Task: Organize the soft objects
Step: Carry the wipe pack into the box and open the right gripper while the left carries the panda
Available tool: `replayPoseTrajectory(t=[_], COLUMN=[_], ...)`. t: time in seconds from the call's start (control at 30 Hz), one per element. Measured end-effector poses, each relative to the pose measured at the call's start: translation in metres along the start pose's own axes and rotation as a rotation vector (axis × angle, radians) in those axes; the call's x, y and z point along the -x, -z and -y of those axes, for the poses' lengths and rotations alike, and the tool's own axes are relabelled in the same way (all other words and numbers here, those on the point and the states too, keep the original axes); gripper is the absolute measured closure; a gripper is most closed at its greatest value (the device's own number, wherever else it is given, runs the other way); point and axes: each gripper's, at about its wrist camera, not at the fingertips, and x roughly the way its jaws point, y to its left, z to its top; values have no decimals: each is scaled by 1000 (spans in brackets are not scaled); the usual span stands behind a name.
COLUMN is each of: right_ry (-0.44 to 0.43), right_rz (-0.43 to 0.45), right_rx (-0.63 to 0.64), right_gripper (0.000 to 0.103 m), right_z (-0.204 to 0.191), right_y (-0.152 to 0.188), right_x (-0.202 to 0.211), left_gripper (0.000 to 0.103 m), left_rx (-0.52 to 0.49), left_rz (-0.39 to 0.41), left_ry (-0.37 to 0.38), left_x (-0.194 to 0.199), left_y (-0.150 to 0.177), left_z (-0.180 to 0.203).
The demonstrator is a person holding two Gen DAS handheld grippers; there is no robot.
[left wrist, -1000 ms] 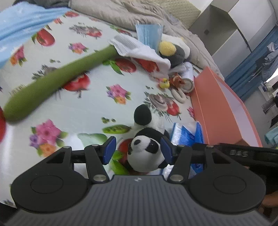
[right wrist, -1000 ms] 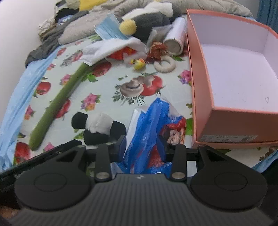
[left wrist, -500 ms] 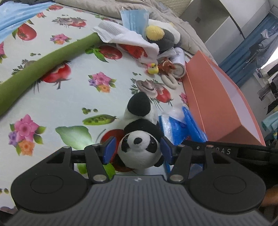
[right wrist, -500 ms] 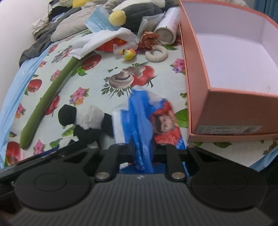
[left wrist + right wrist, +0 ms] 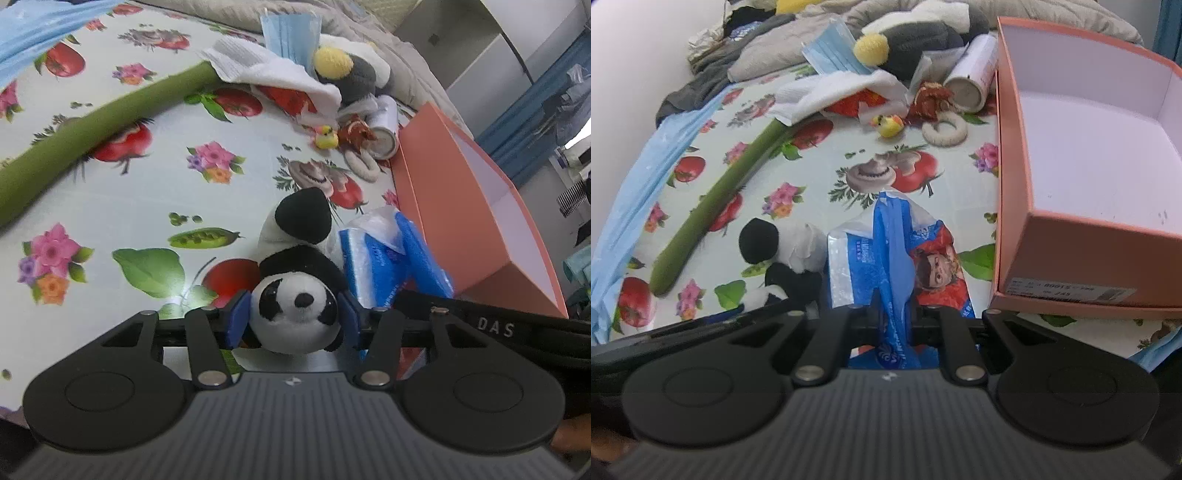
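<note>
A black-and-white panda plush [image 5: 299, 310] lies on the flowered cloth [image 5: 129, 206], its head between the blue pads of my left gripper [image 5: 293, 319]. The jaws are closing and both pads touch the sides of the head. Beside the panda [image 5: 798, 243] lies a blue plastic pack with a printed face [image 5: 934, 266]. My right gripper [image 5: 894, 314] is closing tight on a fold of the pack's blue wrap. An orange box [image 5: 1071, 254] with a white inside stands open just right of the pack.
A long green plush [image 5: 720, 199] lies across the left. At the back are a white cloth [image 5: 831, 90], a blue face mask [image 5: 831, 51], a grey plush with a yellow ball [image 5: 912, 37], a small yellow duck [image 5: 888, 125], a white ring [image 5: 943, 129] and a tube [image 5: 971, 81].
My right gripper closed on the blue pack's wrap and bunched it up. My left gripper moved forward around the panda's head and its pads came in against it.
</note>
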Motion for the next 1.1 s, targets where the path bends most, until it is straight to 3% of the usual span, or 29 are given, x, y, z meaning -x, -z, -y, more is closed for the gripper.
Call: replayPoseTrajectory(t=[0.43, 1.1], right_ry=[-79, -151], right_rz=[99, 339], right_rx=[8, 52], right_gripper=[90, 90], right_z=[-5, -9], right_y=[-7, -24], right_x=[58, 166], left_gripper=[47, 47], left_rx=[-16, -85], left_rz=[105, 323], left_ry=[-47, -28], left_x=[61, 187], left_y=[-11, -25], left_z=[17, 84])
